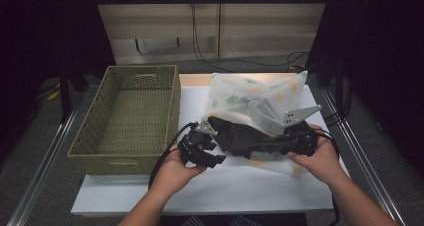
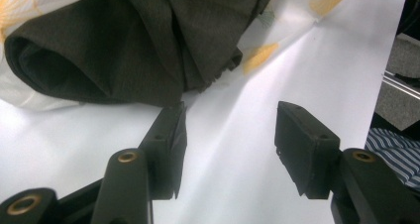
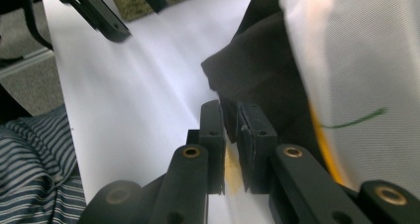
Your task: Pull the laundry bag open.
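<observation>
Dark garment (image 1: 240, 136) half inside the leaf-print mesh bag (image 1: 255, 98) on the table's white sheet (image 1: 210, 186)

Soft, light, floppy — best pinched at a thick fold; left gripper (image 2: 230, 135) released beside it, right gripper (image 3: 230, 122) nearly clenched at the bag's edge — whether it grips cloth, I cannot tell.

basket (image 1: 131, 117) blocks left; white table (image 1: 240, 183) open.

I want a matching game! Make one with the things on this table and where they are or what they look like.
Things:
1. basket
2. dark cloth
3. mesh bag
4. left gripper

Descriptions:
A. white with leaf prints
B. fingers apart, nothing between them
C. woven, at the table's left edge
D. bunched up, sticking out of the bag's mouth

Pairs: 1-C, 2-D, 3-A, 4-B
</observation>
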The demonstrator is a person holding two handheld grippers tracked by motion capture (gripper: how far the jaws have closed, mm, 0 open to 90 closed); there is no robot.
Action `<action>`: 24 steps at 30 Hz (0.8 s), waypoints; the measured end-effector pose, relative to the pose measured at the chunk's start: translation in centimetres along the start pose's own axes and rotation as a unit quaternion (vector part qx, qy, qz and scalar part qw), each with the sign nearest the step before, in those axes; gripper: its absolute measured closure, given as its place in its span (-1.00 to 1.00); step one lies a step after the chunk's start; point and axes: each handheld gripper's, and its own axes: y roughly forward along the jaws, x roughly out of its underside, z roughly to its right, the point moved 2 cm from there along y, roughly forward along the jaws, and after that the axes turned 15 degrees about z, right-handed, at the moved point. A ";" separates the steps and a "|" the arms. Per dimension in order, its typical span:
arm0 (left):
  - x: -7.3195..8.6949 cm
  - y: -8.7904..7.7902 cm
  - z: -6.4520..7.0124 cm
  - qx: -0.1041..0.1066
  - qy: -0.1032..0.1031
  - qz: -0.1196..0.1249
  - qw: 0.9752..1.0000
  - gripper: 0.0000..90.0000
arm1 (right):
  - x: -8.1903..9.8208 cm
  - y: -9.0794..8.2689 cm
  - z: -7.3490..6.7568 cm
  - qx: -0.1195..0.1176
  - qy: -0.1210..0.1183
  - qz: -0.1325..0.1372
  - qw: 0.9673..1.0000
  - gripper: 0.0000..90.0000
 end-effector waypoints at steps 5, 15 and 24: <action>0.7 -0.4 0.4 0.009 -0.002 -0.003 1.000 0.01 | 0.9 1.4 -0.3 -0.005 -0.002 -0.016 1.000 0.77; 1.8 -0.2 -0.4 0.010 -0.023 -0.013 1.000 -0.05 | 3.1 3.5 -0.7 -0.008 -0.004 -0.064 0.998 0.72; 1.8 -0.2 -0.4 0.011 -0.024 -0.014 1.000 -0.08 | 5.2 5.5 -0.2 0.006 -0.004 -0.113 0.994 0.57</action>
